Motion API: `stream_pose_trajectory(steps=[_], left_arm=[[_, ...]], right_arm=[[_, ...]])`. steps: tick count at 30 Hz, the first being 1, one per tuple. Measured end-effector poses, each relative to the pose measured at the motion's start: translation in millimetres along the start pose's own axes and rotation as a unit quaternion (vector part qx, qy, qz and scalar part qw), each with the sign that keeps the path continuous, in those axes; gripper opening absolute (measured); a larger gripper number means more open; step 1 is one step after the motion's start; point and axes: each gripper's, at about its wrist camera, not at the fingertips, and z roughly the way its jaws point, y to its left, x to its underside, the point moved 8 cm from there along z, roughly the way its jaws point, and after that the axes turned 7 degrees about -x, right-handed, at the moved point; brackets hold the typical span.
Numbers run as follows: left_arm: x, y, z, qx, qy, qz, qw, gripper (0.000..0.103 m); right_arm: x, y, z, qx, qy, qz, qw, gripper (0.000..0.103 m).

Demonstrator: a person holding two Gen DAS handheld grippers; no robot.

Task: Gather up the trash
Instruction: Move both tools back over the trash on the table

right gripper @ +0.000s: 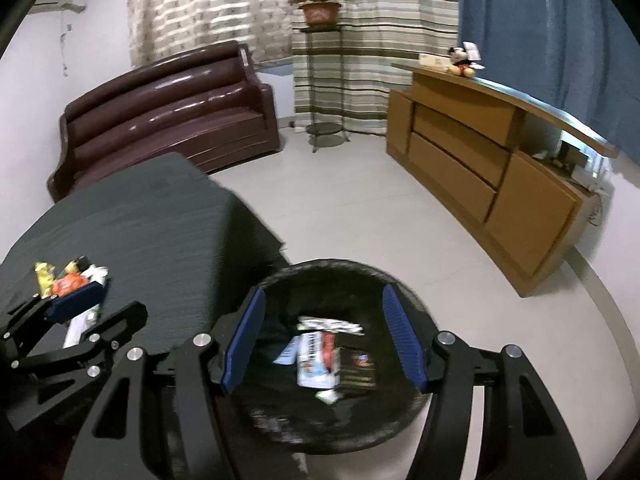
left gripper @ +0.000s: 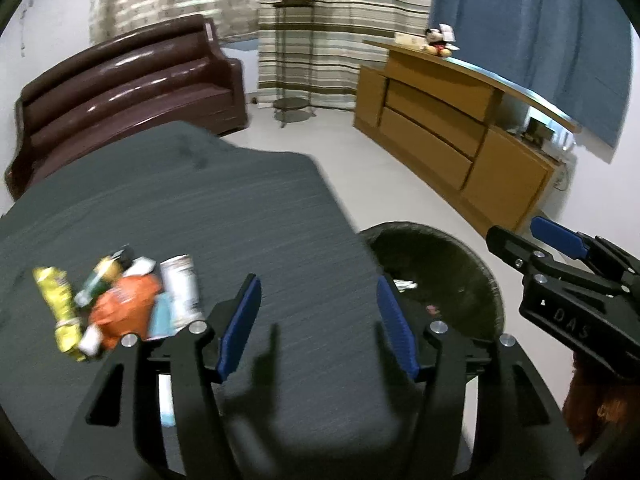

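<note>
Two hand-held grippers work a trash pickup in a living room, w/ a dark table (left gripper: 208, 208) on the left and a black bin (right gripper: 344, 272) on the floor just off its right edge. The left gripper (left gripper: 318, 322) hangs over the table's near right part, jaws apart w/ nothing between them, only bare tabletop showing in the gap. The remaining trash pile (left gripper: 120, 304) lies to that gripper's left, close by: a yellow wrapper, an orange packet, a white can (left gripper: 182, 286) and a few smaller bits bunched together, blurred in the left wrist view. The can's long axis appears to run roughly near-to-far, approx in line w/ the fingers. The right gripper (right gripper: 324, 336) hovers above the bin, also apart and empty; wrappers and a dark box (right gripper: 358, 372) already sit at the bottom. Judged from this layout, the left hand is clearly nearer the pile, so the next grab likely falls to it, calling for a swing left. The right one would need to cross the whole table. Whether the pile items overlap can't be told exactly.
</note>
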Motion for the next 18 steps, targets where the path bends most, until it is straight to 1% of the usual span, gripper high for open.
stream_pose_trajectory(steps=[3,8,12,16,18], left_arm=[[8,30,-8,-0.022,0.002,-0.014,0.9997,0.059],[18,87,-24,-0.064,0.001,-0.040,0.9971,0.059],[30,129,-35,-0.103,0.002,-0.056,0.9931,0.059],[44,168,-39,-0.129,0.015,-0.079,0.9884,0.059],[49,181,-39,-0.136,0.020,-0.088,0.9865,0.059]], right_arm=[[0,22,3,-0.016,0.003,-0.011,1.000,0.060],[5,68,12,-0.054,0.013,-0.034,0.998,0.060],[11,105,22,-0.083,0.028,-0.056,0.995,0.060],[18,135,29,-0.106,0.040,-0.072,0.991,0.060],[20,145,31,-0.113,0.045,-0.081,0.989,0.060]])
